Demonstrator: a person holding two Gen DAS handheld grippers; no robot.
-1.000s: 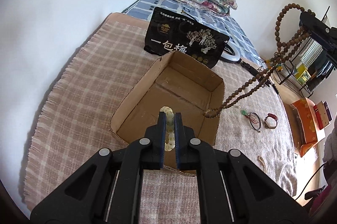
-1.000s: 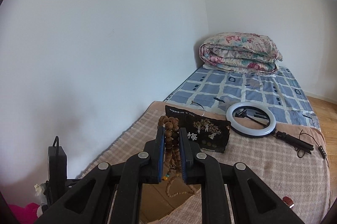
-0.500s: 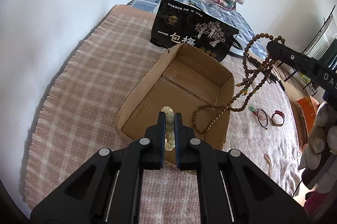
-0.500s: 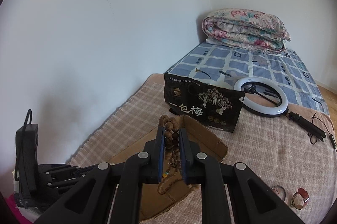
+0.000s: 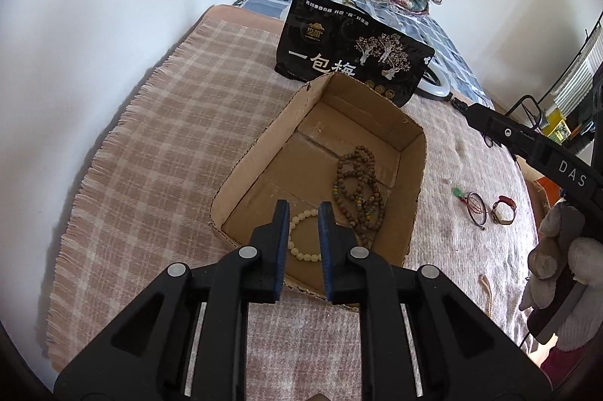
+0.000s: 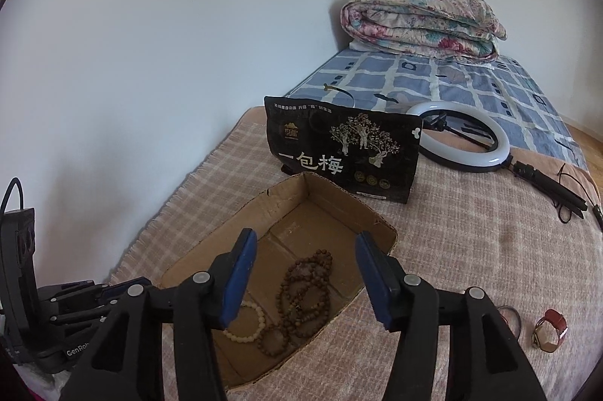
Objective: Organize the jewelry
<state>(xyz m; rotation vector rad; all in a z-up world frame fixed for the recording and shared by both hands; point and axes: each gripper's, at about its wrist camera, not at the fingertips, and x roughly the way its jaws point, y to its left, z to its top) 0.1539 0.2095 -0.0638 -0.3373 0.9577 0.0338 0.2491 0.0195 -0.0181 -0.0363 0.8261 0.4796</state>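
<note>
Right wrist view shows both hand-held grippers, right (image 6: 305,273) and left (image 5: 303,242), opening, empty, above the beads (image 6: 301,291) and bracelet (image 5: 301,235) dropped in the box (image 6: 384,235); next, I judge, comes the watch (image 6: 550,329) on the bed.

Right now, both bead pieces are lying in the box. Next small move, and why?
Probably swing the right gripper, jaws opening and empty, toward the watch on the blanket. The brown bead necklace and white bracelet already lie in the cardboard box; the watch is the nearest piece outside.
</note>
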